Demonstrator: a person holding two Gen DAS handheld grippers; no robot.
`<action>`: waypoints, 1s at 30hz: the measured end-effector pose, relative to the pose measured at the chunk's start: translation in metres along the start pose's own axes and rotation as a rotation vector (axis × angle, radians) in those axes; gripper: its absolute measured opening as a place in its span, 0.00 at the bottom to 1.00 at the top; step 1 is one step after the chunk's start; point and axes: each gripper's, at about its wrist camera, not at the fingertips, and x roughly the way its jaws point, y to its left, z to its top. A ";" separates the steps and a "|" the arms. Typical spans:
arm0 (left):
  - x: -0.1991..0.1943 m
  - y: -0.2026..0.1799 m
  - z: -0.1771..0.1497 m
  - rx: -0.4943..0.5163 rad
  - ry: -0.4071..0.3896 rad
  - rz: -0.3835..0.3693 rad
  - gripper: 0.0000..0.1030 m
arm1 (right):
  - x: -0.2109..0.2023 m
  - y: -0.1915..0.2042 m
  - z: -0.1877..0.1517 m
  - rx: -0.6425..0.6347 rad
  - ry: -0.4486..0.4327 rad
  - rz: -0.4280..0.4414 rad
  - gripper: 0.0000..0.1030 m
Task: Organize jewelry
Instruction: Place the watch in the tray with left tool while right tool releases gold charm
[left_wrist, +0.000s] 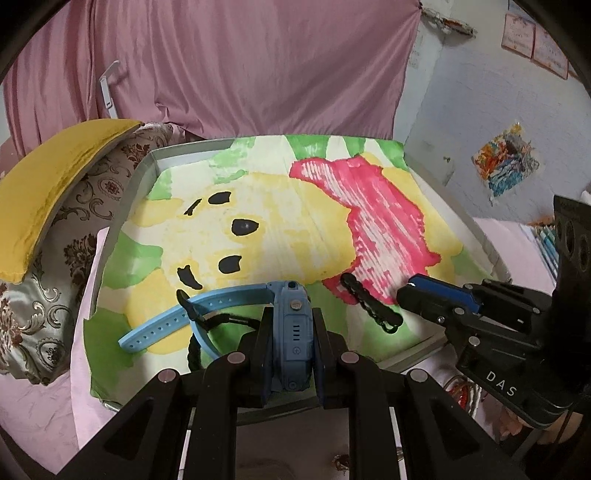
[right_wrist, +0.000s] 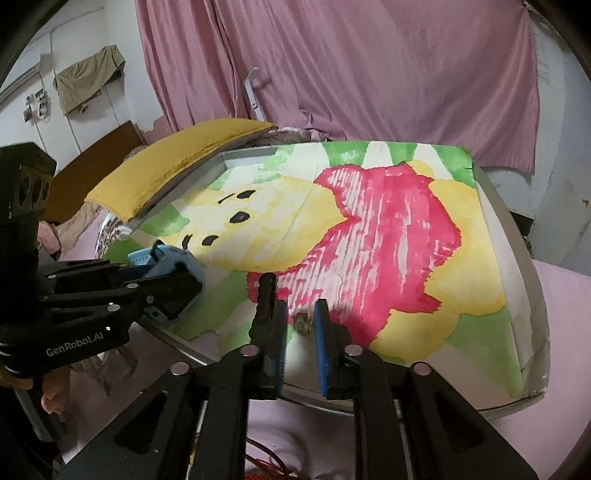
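I am counting one blue watch, one black bracelet, one small brownish trinket, and one painted tray holding them all.

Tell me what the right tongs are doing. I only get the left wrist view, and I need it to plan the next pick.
Observer: The right tongs are open, low over the near edge of the tray.
Operator: Is anything between them?
Observer: Yes, a small brownish piece lies on the tray between the fingers. It is too blurred to name.
Operator: And the black bracelet?
Observer: The black bracelet lies outside the left finger, not in the gap.
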 end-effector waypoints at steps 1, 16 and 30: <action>-0.003 0.001 0.000 -0.005 -0.015 -0.003 0.19 | -0.003 0.000 0.000 0.000 -0.014 -0.006 0.31; -0.087 0.004 -0.031 -0.065 -0.399 0.036 0.74 | -0.086 0.011 -0.020 -0.002 -0.363 -0.087 0.70; -0.124 0.007 -0.080 -0.080 -0.528 0.099 0.99 | -0.127 0.024 -0.057 -0.015 -0.514 -0.099 0.98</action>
